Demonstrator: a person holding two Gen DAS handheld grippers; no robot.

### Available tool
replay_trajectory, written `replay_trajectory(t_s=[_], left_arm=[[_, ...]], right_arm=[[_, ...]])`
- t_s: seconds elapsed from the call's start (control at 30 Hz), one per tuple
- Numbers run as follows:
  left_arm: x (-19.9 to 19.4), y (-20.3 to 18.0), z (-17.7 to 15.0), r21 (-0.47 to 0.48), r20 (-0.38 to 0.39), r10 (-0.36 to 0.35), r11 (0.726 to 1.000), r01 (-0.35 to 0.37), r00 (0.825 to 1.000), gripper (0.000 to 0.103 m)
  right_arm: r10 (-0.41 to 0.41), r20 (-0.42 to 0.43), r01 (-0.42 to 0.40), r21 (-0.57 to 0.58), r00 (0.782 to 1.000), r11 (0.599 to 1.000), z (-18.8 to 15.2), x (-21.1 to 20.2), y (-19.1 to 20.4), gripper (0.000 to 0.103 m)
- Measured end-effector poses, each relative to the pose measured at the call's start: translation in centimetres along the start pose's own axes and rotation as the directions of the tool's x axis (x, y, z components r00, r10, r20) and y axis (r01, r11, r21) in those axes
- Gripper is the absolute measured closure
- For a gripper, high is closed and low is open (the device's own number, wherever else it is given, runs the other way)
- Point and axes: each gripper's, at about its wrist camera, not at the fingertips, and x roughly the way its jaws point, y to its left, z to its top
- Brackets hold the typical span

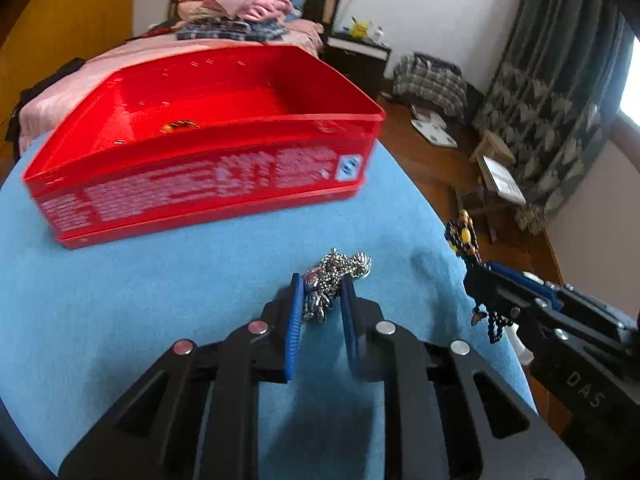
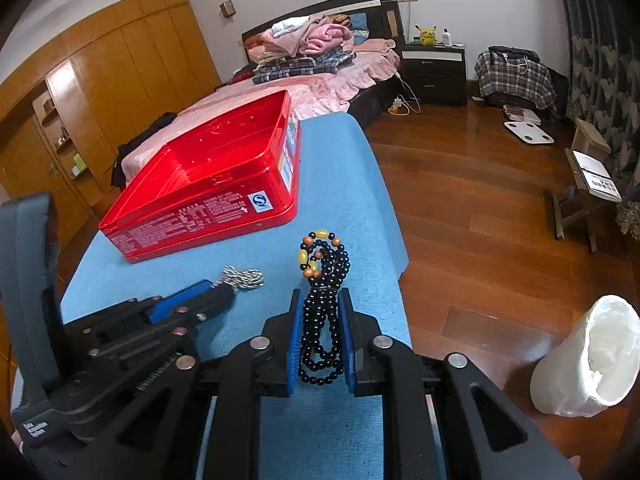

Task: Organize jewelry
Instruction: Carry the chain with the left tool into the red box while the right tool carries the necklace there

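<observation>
A red open box (image 1: 208,168) stands on the blue-covered table (image 1: 140,288); it also shows in the right wrist view (image 2: 208,196). A small brown item (image 1: 180,125) lies inside it. My left gripper (image 1: 322,280) is shut on a bunched silver chain (image 1: 336,276), held above the cloth in front of the box; the chain also shows in the right wrist view (image 2: 242,276). My right gripper (image 2: 322,296) is shut on a black bead necklace with yellow and brown beads (image 2: 324,280), to the right of the left gripper (image 2: 192,300). The beads also show in the left wrist view (image 1: 464,236).
The table's right edge (image 2: 396,240) drops to a wooden floor (image 2: 480,200). A white lined bin (image 2: 588,356) stands by the table at the right. A bed with piled clothes (image 2: 312,56) lies behind the box.
</observation>
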Motion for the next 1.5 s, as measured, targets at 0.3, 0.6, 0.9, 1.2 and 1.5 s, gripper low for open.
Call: replay_trajectory(t_s=[0.3, 0.6, 0.9, 1.2, 1.5], left_arm=[[-4.8, 3.5, -0.2, -0.068, 0.098, 0.064, 0.996, -0.058, 0.993, 0.086], [-9.2, 6.9, -1.2, -0.116, 0.143, 0.129, 0.987, -0.113, 0.981, 0.086], [-12.0, 9.4, -1.2, -0.145, 0.173, 0.165, 0.979, -0.141, 0.971, 0.086], [-14.0, 11.3, -0.7, -0.171, 0.211, 0.186, 0.974, -0.151, 0.96, 0.086], [-14.2, 11.6, 0.9, -0.177, 0.246, 0.175, 0.975, -0.133, 0.953, 0.086]], right_arm=[[0.022, 0.007, -0.022, -0.043, 1.0, 0.999, 0.1, -0.4, 1.9, 0.086], [0.04, 0.022, -0.037, -0.126, 0.999, 0.991, 0.7, -1.8, 6.1, 0.086], [0.054, 0.029, -0.047, -0.197, 0.998, 0.979, 1.0, -2.4, 10.2, 0.086], [0.054, 0.053, -0.04, -0.241, 0.997, 0.97, 2.4, -2.5, 13.1, 0.086], [0.048, 0.066, -0.03, -0.256, 0.997, 0.966, 3.9, -1.8, 14.3, 0.086]])
